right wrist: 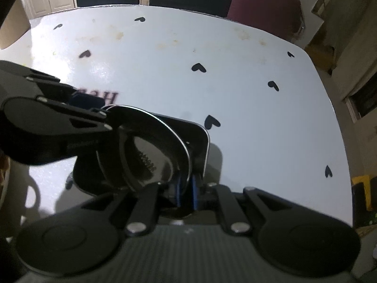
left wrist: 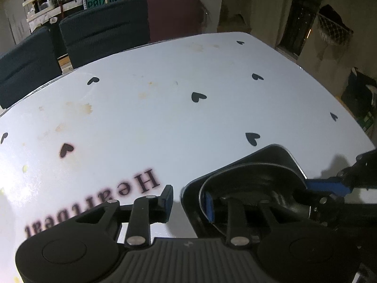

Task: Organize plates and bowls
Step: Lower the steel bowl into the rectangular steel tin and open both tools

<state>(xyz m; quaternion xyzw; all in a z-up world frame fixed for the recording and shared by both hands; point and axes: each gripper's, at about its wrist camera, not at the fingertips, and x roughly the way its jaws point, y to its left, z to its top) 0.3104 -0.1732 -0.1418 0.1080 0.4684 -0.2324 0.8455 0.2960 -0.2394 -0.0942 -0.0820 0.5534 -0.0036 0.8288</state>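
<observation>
Your right tongs (right wrist: 186, 192) are pinched nearly closed on the near rim of a round shiny steel bowl (right wrist: 150, 155), their blue pads on either side of the thin metal edge. The bowl sits tilted inside a dark square steel plate with rounded corners (right wrist: 200, 139), which lies on the white surface printed with black hearts (right wrist: 247, 108). From the other side, your left tongs (left wrist: 188, 204) stand partly spread astride the plate's and bowl's rim, one blue pad inside the bowl and the other out over the surface; nothing is clamped between them. The step in hand appears to be nesting the bowl in the plate, and it looks close to done, with the left side free of the stack. The next move likely calls for settling the bowl flat before the right grip lets go, since a tilted steel bowl could rock or slide. Beyond the far edge stand dark upholstered chairs (left wrist: 103, 28).
</observation>
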